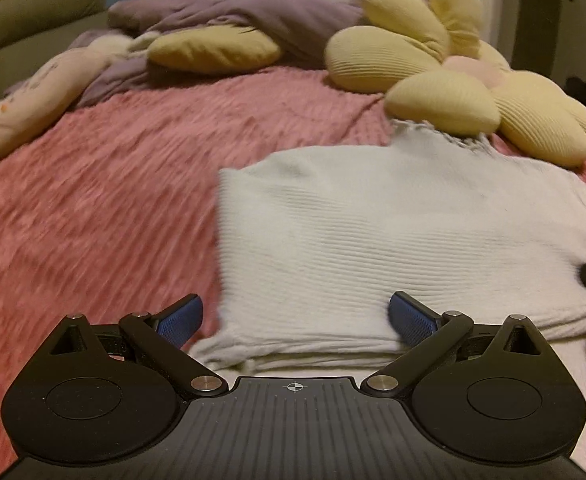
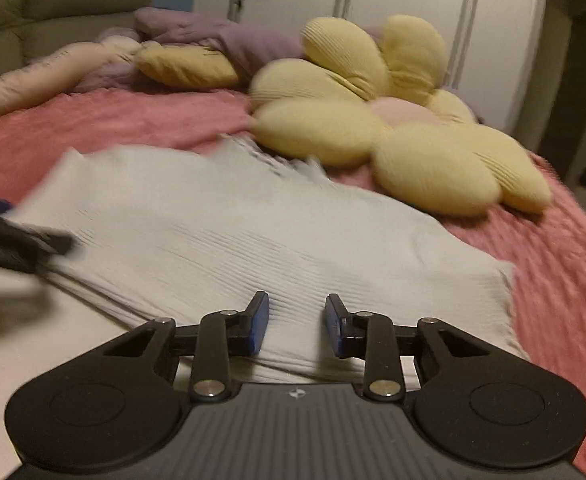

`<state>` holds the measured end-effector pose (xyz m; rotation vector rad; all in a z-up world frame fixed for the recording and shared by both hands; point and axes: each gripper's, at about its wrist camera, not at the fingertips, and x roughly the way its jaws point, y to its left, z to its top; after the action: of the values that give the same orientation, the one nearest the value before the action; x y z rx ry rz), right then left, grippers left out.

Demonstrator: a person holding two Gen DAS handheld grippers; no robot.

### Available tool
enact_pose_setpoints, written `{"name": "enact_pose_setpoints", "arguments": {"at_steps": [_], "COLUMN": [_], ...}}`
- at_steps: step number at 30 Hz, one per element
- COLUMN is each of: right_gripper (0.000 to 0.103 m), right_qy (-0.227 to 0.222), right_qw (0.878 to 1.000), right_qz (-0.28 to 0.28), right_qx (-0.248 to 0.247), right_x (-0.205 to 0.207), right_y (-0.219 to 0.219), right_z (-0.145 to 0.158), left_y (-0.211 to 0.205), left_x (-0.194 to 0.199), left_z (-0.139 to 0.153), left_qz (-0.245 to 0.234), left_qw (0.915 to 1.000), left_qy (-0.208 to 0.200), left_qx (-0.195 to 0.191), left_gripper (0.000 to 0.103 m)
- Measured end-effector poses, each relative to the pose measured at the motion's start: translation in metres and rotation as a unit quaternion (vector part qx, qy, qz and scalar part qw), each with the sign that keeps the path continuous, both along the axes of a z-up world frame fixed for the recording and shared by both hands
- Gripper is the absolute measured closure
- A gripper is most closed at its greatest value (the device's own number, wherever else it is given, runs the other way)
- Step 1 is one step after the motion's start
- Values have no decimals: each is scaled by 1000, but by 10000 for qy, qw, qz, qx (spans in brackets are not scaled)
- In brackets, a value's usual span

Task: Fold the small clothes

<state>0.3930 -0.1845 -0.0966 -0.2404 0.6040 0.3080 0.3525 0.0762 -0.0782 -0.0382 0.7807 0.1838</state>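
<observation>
Basically, folded white knit top point(image 1: 393, 240) lies on pink bedspread point(image 1: 93, 200), far edge touching yellow flower pillow point(image 1: 473, 96); bare bedspread left of it. Left hand-held gripper point(image 1: 295, 320) spread wide over near-left corner, right hand-held gripper point(image 2: 297, 324) parted above near edge, both holding nothing.

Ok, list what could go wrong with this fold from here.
1. Both grippers, left gripper and right gripper, are open at the near edge of the white knit garment, so a pinch may catch only some of its stacked layers.
2. The flower cushion lies against its far edge and may snag a fold.
</observation>
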Motion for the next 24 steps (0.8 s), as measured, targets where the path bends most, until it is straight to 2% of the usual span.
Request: {"name": "enact_pose_setpoints", "arguments": {"at_steps": [3,6,8,10,12,13,15,17,19,22,24], "right_gripper": [75,77,77,73,69,69,69,69,69,69,69], "right_qy": [25,-12,-85,-182,-94,-34,-25,55,292,724,942], "right_qw": [9986,9971,9958,9901,9859,9837,9837,9854,9861,9804,9759], "right_qz": [-504,-751,-909,-1349,-1664,-1798,-1800,-1691,-1542,-1432,-1431], "right_qx": [136,72,-36,-357,-130,36,23,212,553,1139,1349], "right_x": [6,4,-2,-6,-16,-27,-54,-93,-132,-201,-235], "right_y": [-30,-54,-67,-77,-96,-105,-114,-123,-133,-145,-146], "right_z": [1,1,4,6,14,21,30,39,42,41,36], "left_y": [15,29,38,46,53,58,69,71,67,58,53], "left_x": [-5,-16,-28,-45,-65,-79,-117,-153,-192,-237,-264], "left_z": [0,2,5,11,14,17,25,31,33,29,24], "left_qz": [170,371,444,510,622,585,490,333,223,140,148], "left_qw": [9998,9992,9990,9986,9970,9973,9987,9977,9957,9917,9894], "left_qy": [19,38,56,92,211,199,96,68,166,334,409], "left_qx": [-85,-136,-60,84,411,388,-101,-583,-887,-1237,-1384], "left_gripper": [0,0,0,1,1,1,1,1,1,1,1]}}
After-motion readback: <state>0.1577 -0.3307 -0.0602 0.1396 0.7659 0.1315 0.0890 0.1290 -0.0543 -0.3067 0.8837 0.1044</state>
